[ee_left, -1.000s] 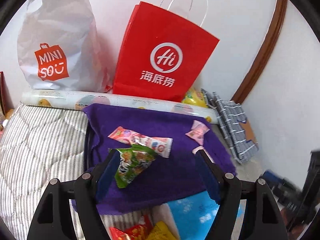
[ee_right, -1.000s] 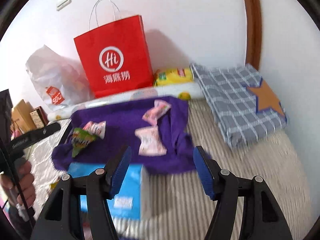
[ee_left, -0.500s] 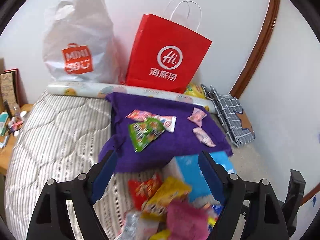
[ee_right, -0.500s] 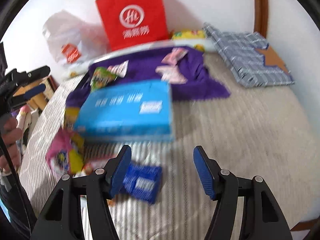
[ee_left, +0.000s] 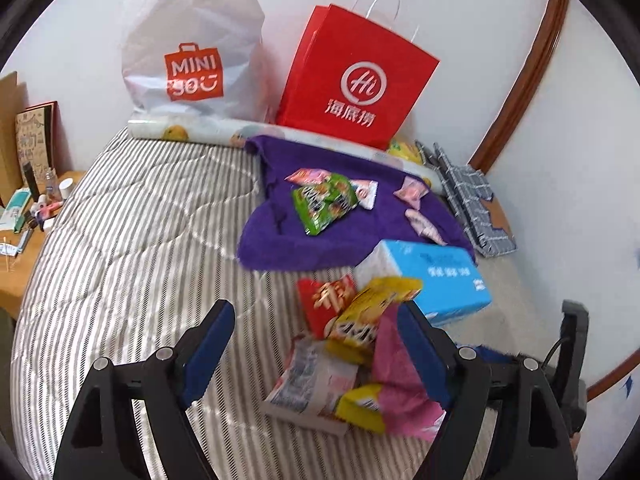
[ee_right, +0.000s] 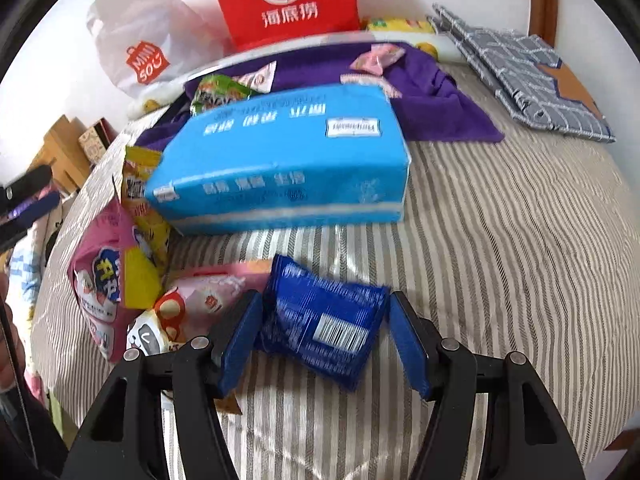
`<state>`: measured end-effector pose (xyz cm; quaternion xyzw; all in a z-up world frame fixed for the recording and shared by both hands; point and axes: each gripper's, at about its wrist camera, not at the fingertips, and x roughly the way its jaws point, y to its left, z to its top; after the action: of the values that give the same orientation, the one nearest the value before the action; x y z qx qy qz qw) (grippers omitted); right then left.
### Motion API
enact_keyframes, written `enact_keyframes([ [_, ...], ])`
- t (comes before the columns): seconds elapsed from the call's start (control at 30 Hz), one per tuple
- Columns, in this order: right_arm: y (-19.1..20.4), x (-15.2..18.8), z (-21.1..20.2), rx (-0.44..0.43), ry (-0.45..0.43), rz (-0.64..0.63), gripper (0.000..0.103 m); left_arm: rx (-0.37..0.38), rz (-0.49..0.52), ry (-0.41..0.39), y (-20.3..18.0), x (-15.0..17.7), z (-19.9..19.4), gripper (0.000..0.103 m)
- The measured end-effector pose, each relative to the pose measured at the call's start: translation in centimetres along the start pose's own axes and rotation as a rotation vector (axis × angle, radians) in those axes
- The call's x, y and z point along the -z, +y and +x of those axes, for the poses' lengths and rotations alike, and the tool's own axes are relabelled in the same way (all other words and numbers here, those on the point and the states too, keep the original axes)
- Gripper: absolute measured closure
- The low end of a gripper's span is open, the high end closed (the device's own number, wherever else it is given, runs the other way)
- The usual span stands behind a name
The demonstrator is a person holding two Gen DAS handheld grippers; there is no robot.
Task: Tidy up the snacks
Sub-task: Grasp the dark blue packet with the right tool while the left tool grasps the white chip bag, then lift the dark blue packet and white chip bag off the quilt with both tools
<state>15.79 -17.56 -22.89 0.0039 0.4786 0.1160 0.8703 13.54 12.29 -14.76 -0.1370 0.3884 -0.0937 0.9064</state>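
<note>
Striped bed [ee_right: 500, 248]: bears everything; soft and yielding, so pressed packets may sink and slide.

Purple cloth [ee_left: 280, 240]: far side, four small snacks lying on it.

Light-blue tissue pack [ee_right: 280, 168]: sits just beyond the target; risk of a bump if the reach overshoots.

Loose snack pile [ee_left: 352, 360]: red, yellow, pink and white packets overlapping. Left gripper [ee_left: 316, 344] hangs open above them, holding nothing; risk of pinching two at once.

Dark-blue snack packet [ee_right: 324, 324]: lies flat between the fingers of the right gripper [ee_right: 326, 336], whose jaws have just been closing, pads not yet pressing. Crinkly film; risk of squirting out or crushing the contents.
</note>
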Motion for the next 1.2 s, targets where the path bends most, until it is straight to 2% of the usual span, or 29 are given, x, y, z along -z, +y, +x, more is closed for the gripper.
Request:
enact_keyframes([
  [0.03,0.0,0.0,-0.1,0.008,-0.009,-0.006,0.049,-0.012,-0.001,0.009,0.1,0.2,0.1,0.021],
  [0.17,-1.0,0.1,-0.5,0.032,-0.026,-0.012,0.056,-0.049,0.001,0.042,0.7,1.1,0.5,0.021],
  [0.4,-4.6,-0.2,-1.7,0.088,-0.08,0.029,0.056,-0.081,0.023,0.094,1.0,2.4,1.4,0.021],
  [0.7,-6.9,-1.1,-0.6,0.073,-0.094,0.048,0.055,-0.101,0.153,0.186,-1.5,3.6,4.1,0.021],
  [0.83,-6.7,-1.5,0.3,0.064,-0.087,0.001,0.054,-0.134,0.201,0.238,-2.4,4.7,5.8,0.021],
  [0.93,-6.6,-1.6,0.2,0.055,-0.085,-0.038,0.047,-0.186,0.255,0.223,-3.1,5.1,6.1,0.022],
  [0.97,-6.6,-1.5,0.1,0.058,-0.087,-0.044,0.046,-0.195,0.257,0.22,-3.2,5.2,6.0,0.025],
  [1.0,-6.7,-1.5,0.1,0.059,-0.088,-0.043,0.045,-0.208,0.257,0.209,-3.1,5.1,5.9,0.037],
  [1.03,-6.8,-1.4,0.0,0.059,-0.086,-0.038,0.043,-0.217,0.26,0.2,-3.1,5.2,5.6,0.042],
  [1.2,-7.5,-0.6,-0.4,0.041,-0.083,0.002,0.038,-0.279,0.212,0.165,-1.4,5.1,4.6,0.042],
])
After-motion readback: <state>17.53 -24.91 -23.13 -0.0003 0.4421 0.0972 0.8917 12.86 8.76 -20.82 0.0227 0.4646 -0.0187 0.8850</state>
